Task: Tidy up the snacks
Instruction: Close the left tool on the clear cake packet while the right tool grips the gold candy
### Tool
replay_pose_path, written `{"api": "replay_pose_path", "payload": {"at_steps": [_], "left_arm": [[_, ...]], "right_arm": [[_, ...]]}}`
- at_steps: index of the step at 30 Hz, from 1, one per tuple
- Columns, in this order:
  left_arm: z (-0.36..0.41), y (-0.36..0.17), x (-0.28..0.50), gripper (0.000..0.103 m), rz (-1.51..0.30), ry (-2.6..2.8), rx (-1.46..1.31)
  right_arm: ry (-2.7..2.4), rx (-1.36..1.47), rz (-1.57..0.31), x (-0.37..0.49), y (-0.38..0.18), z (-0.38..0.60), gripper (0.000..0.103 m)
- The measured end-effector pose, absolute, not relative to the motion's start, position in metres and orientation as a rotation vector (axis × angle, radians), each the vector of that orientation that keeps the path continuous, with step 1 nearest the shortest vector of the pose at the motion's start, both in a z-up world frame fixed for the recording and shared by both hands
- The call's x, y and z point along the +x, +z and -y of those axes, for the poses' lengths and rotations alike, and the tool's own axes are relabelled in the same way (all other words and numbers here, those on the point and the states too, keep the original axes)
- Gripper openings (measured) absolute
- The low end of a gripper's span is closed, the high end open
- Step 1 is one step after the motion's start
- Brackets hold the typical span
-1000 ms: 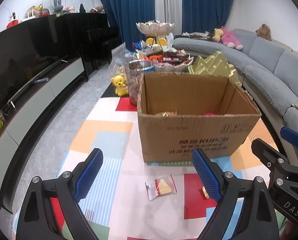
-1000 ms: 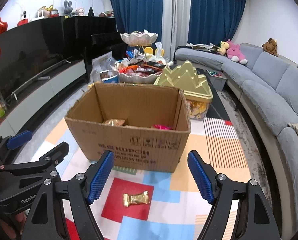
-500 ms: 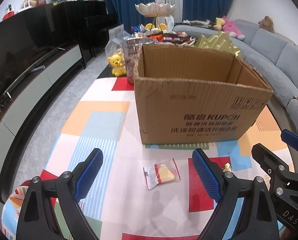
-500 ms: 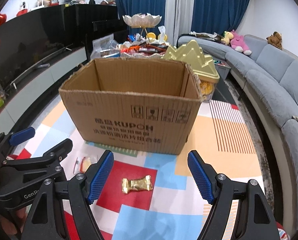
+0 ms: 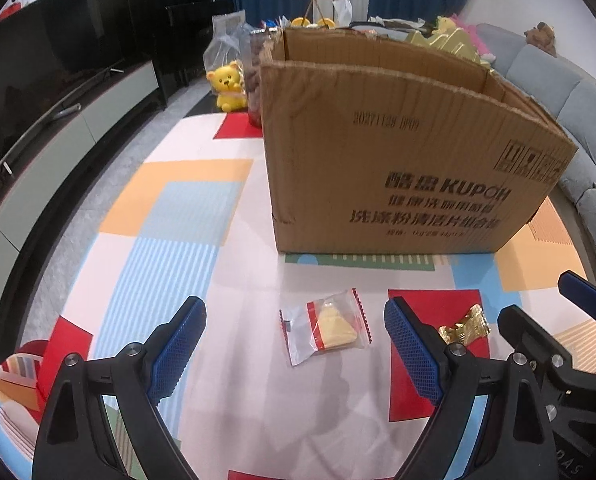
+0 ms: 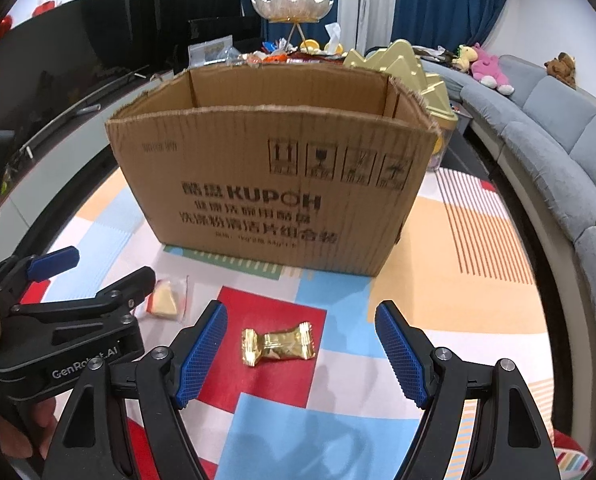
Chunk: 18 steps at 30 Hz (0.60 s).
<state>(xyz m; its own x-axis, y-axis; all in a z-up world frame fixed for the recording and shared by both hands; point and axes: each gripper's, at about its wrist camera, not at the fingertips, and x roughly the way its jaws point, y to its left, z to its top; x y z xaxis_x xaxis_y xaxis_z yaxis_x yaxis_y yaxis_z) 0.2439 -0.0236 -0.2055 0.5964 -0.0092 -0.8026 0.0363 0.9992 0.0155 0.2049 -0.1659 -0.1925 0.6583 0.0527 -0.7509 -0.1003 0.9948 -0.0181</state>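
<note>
A clear packet with a yellow wedge snack (image 5: pixel 329 326) lies on the coloured mat, just ahead of my left gripper (image 5: pixel 294 344), whose jaws stand open and empty. In the right wrist view a gold-wrapped candy (image 6: pixel 278 346) lies on a red patch between and slightly ahead of the open, empty jaws of my right gripper (image 6: pixel 301 344). The wedge packet (image 6: pixel 164 300) shows there too, partly behind the left gripper's finger. The gold candy (image 5: pixel 463 326) also appears at the right of the left wrist view. An open cardboard box (image 5: pixel 397 160) (image 6: pixel 274 184) stands just beyond both snacks.
Behind the box are a yellow bear toy (image 5: pixel 230 86), a jar, a gold lidded container (image 6: pixel 413 68) and a tiered dish (image 6: pixel 294 6) with snacks. A dark TV cabinet (image 5: pixel 58 80) runs along the left and a grey sofa (image 6: pixel 557 128) along the right.
Both grippers have sunk toward the mat and tilted down; the box looms larger, its inside out of sight. The snacks sit closer to the jaws. Both jaws stay equally wide.
</note>
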Motion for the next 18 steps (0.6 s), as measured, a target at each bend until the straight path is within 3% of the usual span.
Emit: {"api": "replay_pose_path", "payload": {"at_steps": [18], "left_arm": [[0.028,-0.240,0.268,0.091,-1.000,-0.044,0.009]], "right_arm": [[0.127,-0.044,-0.932,0.211,-0.232,0.162,0.077]]}}
